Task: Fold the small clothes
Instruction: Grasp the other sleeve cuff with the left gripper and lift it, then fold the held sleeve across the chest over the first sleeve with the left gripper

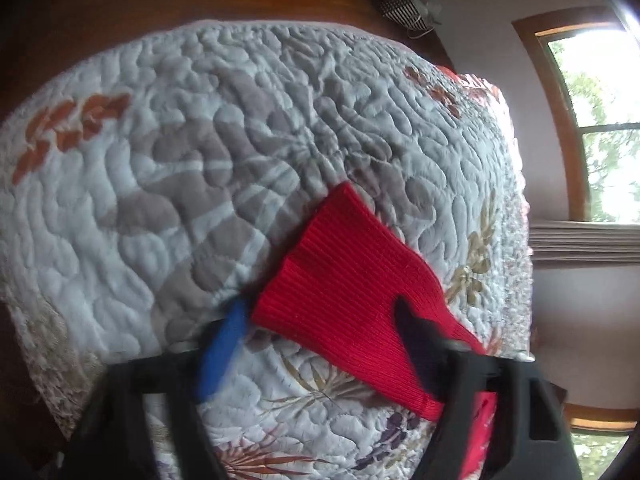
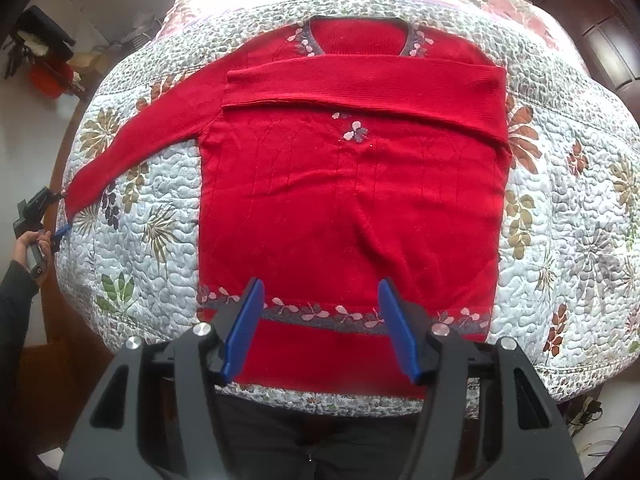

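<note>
A red sweater (image 2: 348,200) is lying face up and flat on a quilted floral bedspread (image 2: 560,216), neckline at the far side and patterned hem nearest the right wrist camera. One sleeve is already lying folded straight across the chest (image 2: 360,88), while the other sleeve (image 2: 132,140) is stretching out diagonally toward the bed's edge. The step in hand appears to be the folding of this second sleeve. The left gripper (image 1: 320,344) is sitting at the cuff (image 1: 340,280), its fingers spread wide, the blue finger (image 1: 224,352) lying beside the ribbed edge and the other, dark finger resting on top of the fabric; nothing is being pinched yet. The right wrist view is showing a person's hand (image 2: 24,244) holding that tool at the bed's edge. The right gripper (image 2: 320,332) is hovering over the hem with its fingers apart, gripping nothing. The next move is probably calling for the left fingers to straddle the cuff and press together on it, then lift and carry the sleeve across the chest, laying it over the first; the knit is likely to drag, so a clean lift is mattering.
</note>
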